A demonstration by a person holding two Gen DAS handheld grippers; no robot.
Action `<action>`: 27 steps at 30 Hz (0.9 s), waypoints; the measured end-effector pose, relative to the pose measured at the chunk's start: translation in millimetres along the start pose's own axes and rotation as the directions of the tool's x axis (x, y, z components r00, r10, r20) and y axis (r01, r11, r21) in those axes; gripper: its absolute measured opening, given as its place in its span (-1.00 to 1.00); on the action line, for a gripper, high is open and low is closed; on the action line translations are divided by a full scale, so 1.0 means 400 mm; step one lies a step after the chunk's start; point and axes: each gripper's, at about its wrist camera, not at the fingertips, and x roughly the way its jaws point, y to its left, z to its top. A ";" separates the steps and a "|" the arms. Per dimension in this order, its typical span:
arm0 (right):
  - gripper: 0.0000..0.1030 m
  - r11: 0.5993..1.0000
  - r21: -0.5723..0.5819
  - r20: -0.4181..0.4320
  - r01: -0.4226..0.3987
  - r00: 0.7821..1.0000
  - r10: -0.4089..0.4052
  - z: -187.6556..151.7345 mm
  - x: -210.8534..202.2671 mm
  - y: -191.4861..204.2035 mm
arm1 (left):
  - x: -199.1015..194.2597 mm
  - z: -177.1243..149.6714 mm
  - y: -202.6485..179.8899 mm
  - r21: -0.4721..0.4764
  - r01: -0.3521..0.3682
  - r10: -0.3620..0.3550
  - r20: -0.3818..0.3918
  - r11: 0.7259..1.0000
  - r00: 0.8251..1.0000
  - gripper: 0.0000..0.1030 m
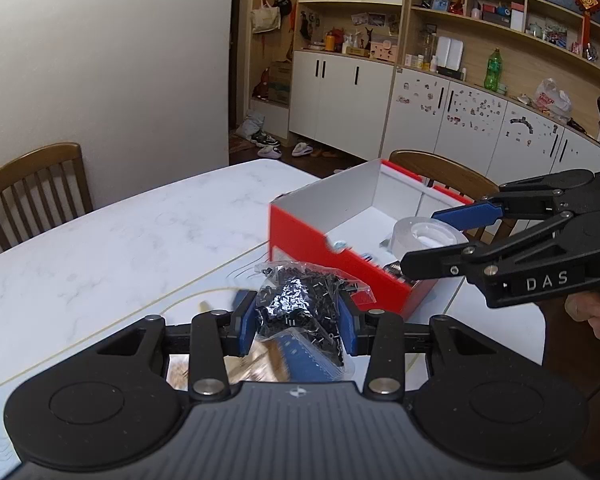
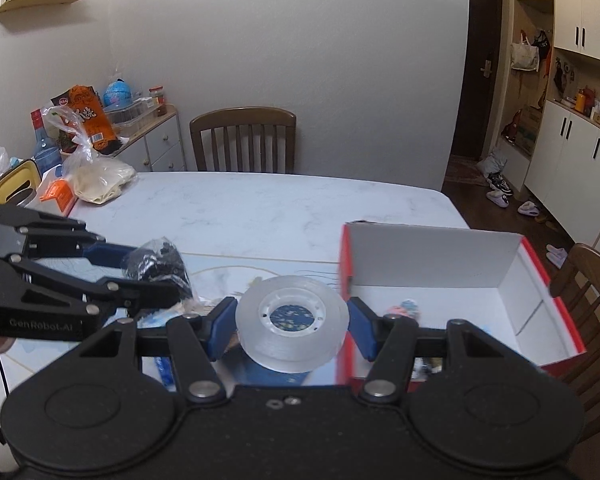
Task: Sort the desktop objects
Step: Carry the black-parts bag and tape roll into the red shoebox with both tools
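Mid-carry: your left gripper (image 1: 297, 320) clamps the parts bag (image 1: 300, 300), right gripper (image 2: 292, 322) the tape roll (image 2: 292, 316); lower both into the red box (image 2: 452, 264)

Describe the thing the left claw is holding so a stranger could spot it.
On the white marble table, just before the red box, the left claw pinches a clear plastic bag. Only it holds tiny black parts.

box (image 2: 432, 256) on table (image 2: 260, 204), right side | tape roll (image 2: 292, 316) between right gripper (image 2: 292, 322) fingers, left of box | bag of small parts (image 1: 300, 300) in left gripper (image 1: 298, 320), further left | chair (image 2: 244, 140) behind table
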 end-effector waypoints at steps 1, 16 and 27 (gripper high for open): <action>0.14 1.000 -0.002 0.000 -0.001 1.000 0.001 -0.002 -0.002 -0.013 | 0.008 0.009 -0.012 0.003 0.001 -0.001 0.001 1.000 1.000 -0.24; 0.14 1.000 0.000 -0.004 0.001 1.000 -0.001 -0.002 -0.004 -0.242 | 0.165 0.111 -0.163 0.024 0.016 -0.016 -0.004 1.000 1.000 -0.24; 0.14 1.000 0.016 -0.024 -0.001 1.000 0.001 -0.002 0.023 -0.376 | 0.280 0.163 -0.243 0.048 0.025 -0.022 -0.052 0.999 0.998 -0.24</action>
